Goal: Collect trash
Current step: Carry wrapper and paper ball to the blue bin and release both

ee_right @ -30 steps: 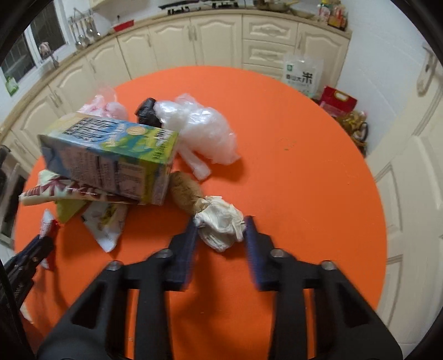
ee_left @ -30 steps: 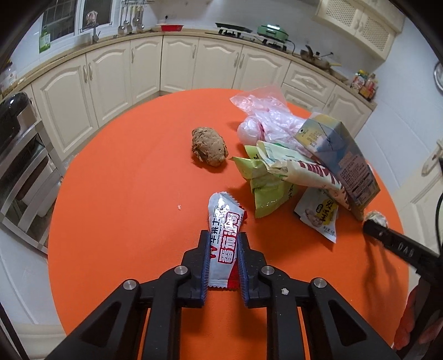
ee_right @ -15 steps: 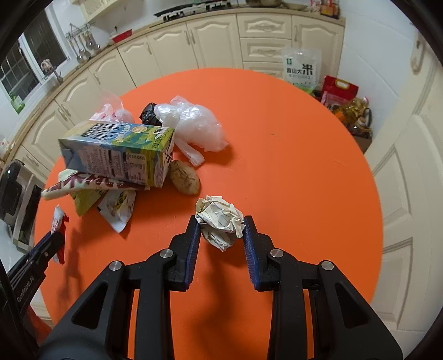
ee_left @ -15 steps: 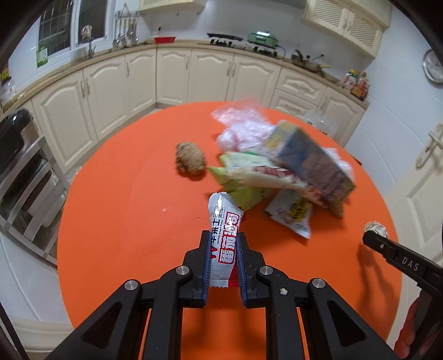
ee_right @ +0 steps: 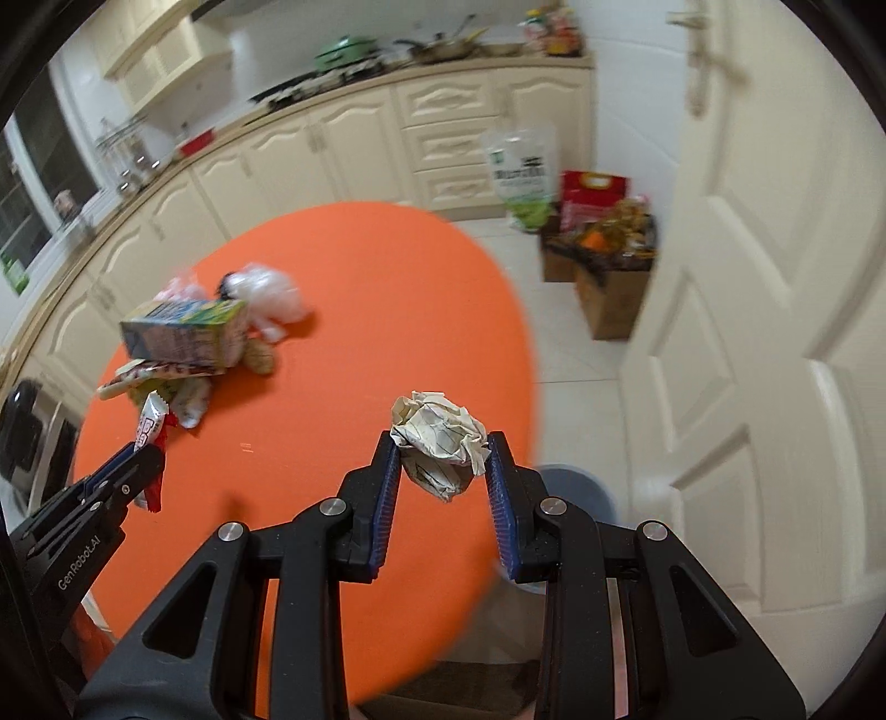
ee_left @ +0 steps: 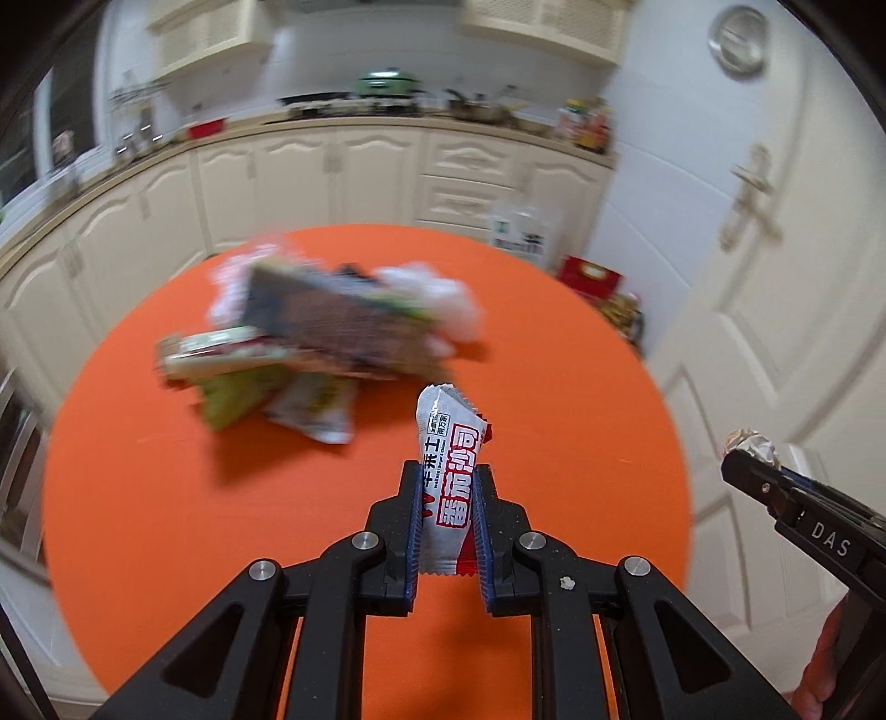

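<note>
Round orange counter [ee_left: 166, 526], in a kitchen with cream cabinets [ee_left: 310, 171] along the far wall and a worktop above them carrying a green pot [ee_right: 346, 49] and pans. White panelled door [ee_right: 775, 332] on the right. On the floor past the counter's edge: a rice bag [ee_right: 520, 177], a red box [ee_right: 595, 194], and open cardboard boxes [ee_right: 609, 277] with stuff in them. Grey round bin [ee_right: 576, 493] sits on the floor just off the near-right rim, partly hidden behind the right tongs.

Trash pile is on the far-left part of the counter: a carton [ee_right: 185, 332] lying on its side on top of flat snack wrappers [ee_right: 160, 382], a clear plastic bag [ee_right: 271, 296] just beside it, and a brown lump [ee_right: 260, 360] touching the carton's end. The pile is badly blurred in the left wrist view.

Left tongs [ee_left: 447, 529]: nearly closed, gripping a red-and-white sachet [ee_left: 451, 471] upright by its lower half, clear of the counter. Top of the sachet sticks out above the pads.

Right tongs [ee_right: 443, 471]: partly closed, both pads pressed on a crumpled paper ball [ee_right: 440, 443], held in the air over the counter's right rim, near the bin. Ball bulges above the fingertips.

Each tongs shows at the edge of the other's view, well apart.
</note>
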{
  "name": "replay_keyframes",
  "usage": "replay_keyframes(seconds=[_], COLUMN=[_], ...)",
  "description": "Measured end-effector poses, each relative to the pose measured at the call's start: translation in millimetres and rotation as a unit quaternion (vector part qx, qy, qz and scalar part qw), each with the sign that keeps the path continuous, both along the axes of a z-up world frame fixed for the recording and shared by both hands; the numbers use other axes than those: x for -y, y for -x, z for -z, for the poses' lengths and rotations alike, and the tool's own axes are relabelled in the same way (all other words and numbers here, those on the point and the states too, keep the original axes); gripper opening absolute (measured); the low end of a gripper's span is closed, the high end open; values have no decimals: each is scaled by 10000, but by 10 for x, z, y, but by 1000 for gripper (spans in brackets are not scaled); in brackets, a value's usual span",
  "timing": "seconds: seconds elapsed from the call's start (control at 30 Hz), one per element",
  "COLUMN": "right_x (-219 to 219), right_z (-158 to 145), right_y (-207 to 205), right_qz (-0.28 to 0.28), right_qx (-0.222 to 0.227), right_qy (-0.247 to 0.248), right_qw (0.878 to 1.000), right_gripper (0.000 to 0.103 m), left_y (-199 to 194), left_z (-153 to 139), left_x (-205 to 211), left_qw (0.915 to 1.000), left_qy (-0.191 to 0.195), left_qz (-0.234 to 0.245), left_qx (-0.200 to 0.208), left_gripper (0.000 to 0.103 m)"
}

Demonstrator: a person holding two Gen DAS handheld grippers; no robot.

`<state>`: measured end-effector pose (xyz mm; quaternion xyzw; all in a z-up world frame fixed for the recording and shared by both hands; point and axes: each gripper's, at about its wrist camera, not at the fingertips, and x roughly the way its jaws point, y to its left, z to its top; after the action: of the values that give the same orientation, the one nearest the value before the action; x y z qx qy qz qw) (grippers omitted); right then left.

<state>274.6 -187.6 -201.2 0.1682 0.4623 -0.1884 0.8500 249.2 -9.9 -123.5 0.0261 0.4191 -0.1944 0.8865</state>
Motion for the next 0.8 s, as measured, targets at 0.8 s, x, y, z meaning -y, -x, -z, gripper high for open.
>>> replay_keyframes(seconds=[0.8], right_x=[1261], right_z=[197], right_y=[1115], right_qz=[1509], right_qx=[-346], right_qy=[-36], right_qw=[9879], right_gripper=[29], left_y=[52], left_z=[434], left_x=[2070], left_qw=[9757], left_qy=[-590], left_qz=[2069], left_qx=[-424], left_gripper=[19])
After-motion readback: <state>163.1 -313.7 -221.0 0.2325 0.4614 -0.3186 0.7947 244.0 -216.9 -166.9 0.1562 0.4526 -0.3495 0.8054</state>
